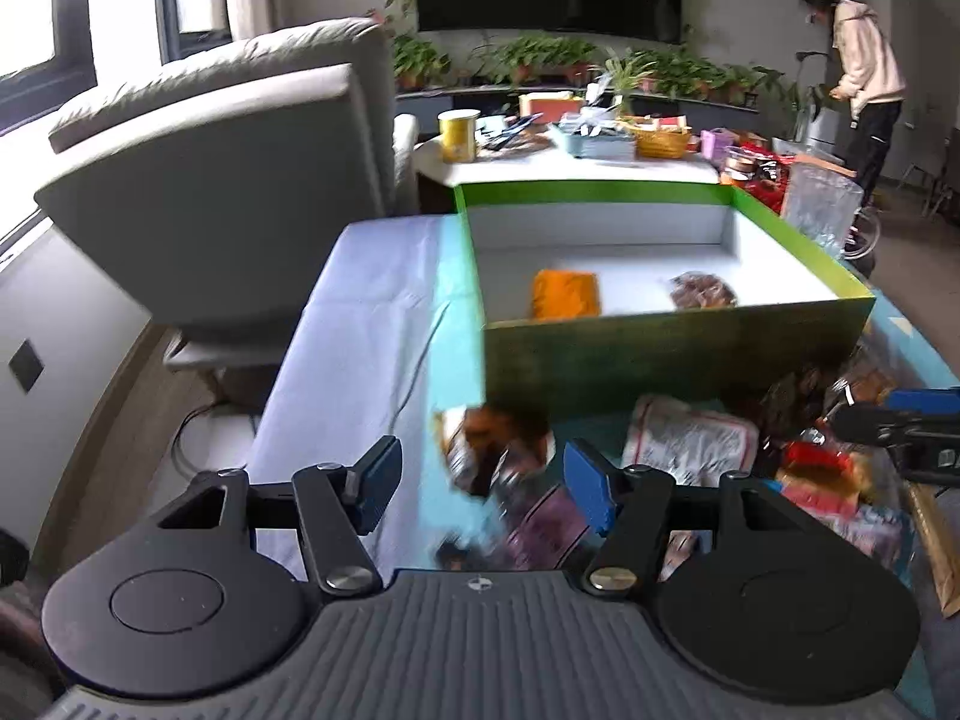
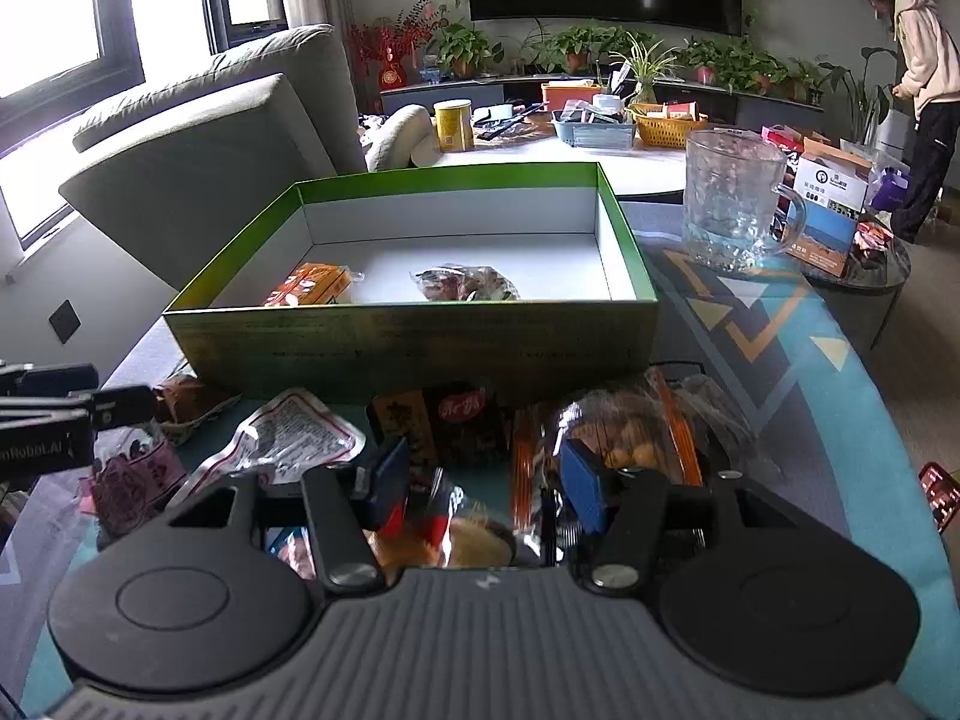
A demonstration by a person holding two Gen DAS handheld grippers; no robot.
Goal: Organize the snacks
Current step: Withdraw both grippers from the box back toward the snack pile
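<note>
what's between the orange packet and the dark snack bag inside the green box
Nothing: in both wrist views a bare strip of white floor of the green box separates the orange packet from the dark snack bag.

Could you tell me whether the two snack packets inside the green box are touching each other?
Apart. The right wrist view shows bare white box floor between the orange packet and the clear packet of dark snacks in the green box; the left wrist view agrees.
</note>
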